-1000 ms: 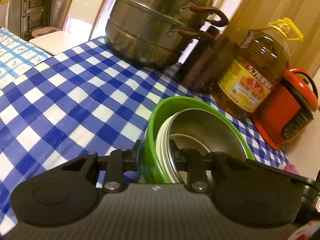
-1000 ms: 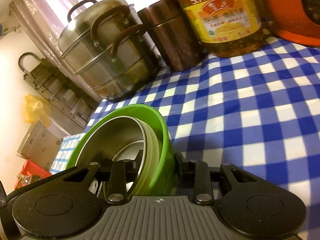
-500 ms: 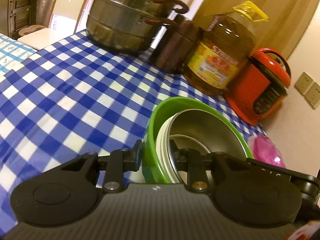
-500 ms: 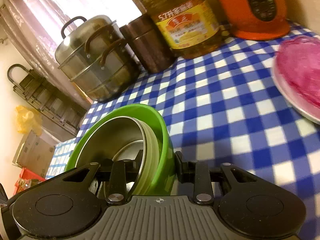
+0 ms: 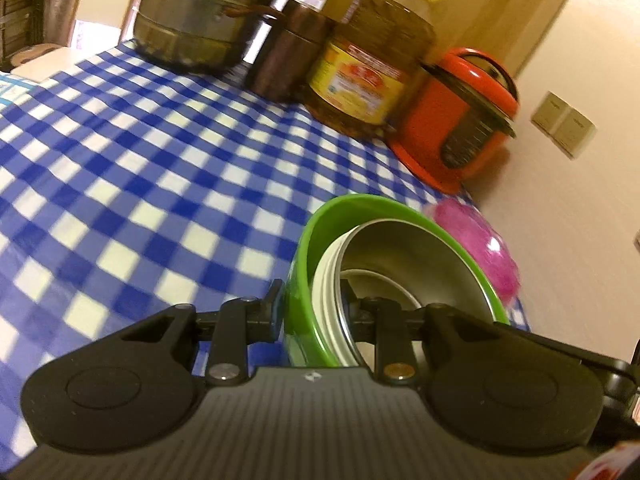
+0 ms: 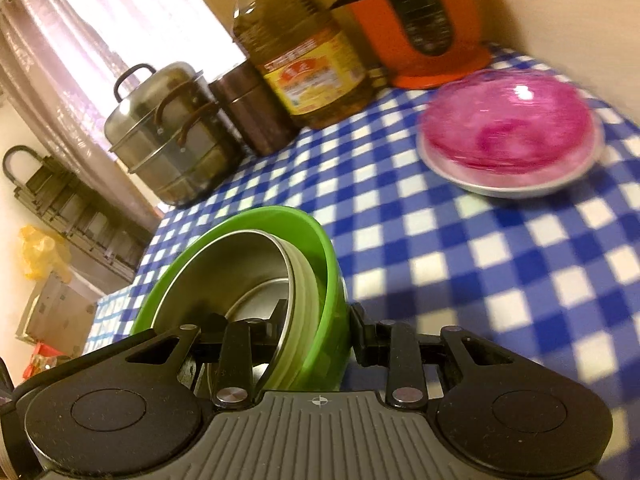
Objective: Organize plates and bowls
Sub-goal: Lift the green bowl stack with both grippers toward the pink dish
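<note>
Two grippers, left [image 5: 312,312] and right [image 6: 316,336], I keep clamped on opposite rims of green bowl [image 6: 320,240]; steel bowl [image 6: 224,264] probably nested inside.

The surface [image 6: 500,264] is covered by a blue-and-white checked cloth [image 5: 140,168]. Along its far edge a row of things is set: a tiered steel steamer pot [image 6: 168,136], a dark copper-coloured canister [image 6: 252,112] just beside it, a large bottle of cooking oil [image 6: 304,64] with a yellow cap, and an orange rice cooker [image 6: 420,20]. Nearer, toward the wall, a metal plate [image 6: 508,184] is seen lying on the cloth, with a translucent pink bowl [image 6: 508,120] resting in it.
</note>
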Demonstrator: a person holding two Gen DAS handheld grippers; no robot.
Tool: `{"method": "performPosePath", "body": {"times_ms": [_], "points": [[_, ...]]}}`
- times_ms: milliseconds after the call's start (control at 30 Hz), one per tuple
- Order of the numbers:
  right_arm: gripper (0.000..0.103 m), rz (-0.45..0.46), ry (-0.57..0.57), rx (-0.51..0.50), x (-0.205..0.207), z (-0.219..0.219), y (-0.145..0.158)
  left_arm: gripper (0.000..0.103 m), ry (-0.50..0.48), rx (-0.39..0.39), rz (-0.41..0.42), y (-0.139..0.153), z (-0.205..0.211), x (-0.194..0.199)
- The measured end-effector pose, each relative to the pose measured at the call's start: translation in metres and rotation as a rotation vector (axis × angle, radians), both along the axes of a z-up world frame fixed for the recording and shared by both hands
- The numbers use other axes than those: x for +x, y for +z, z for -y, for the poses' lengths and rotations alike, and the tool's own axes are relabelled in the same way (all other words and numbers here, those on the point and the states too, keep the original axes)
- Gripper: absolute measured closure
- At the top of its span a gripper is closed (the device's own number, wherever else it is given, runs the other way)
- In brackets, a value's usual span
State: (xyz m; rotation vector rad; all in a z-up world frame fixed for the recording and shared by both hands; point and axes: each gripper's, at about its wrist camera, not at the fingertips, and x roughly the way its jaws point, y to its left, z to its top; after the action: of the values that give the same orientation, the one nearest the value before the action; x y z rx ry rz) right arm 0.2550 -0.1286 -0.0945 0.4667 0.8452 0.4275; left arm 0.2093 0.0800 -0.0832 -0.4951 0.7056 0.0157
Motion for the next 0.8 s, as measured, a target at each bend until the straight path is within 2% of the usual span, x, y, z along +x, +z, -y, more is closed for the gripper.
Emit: {"method": "performPosePath", "body": {"times_ms": [367, 800], "points": [[0.072, -0.017, -0.12, -0.004, -0.06, 0.068, 0.007, 0.08, -0.106, 0.007, -0.013, 0.007, 0.064, -0.033], [0.072, 0.0, -0.201, -0.019, -0.1, 0.122, 0.026, 0.08, -0.204, 0.014, 0.001, 0.022, 0.118, -0.052]]}}
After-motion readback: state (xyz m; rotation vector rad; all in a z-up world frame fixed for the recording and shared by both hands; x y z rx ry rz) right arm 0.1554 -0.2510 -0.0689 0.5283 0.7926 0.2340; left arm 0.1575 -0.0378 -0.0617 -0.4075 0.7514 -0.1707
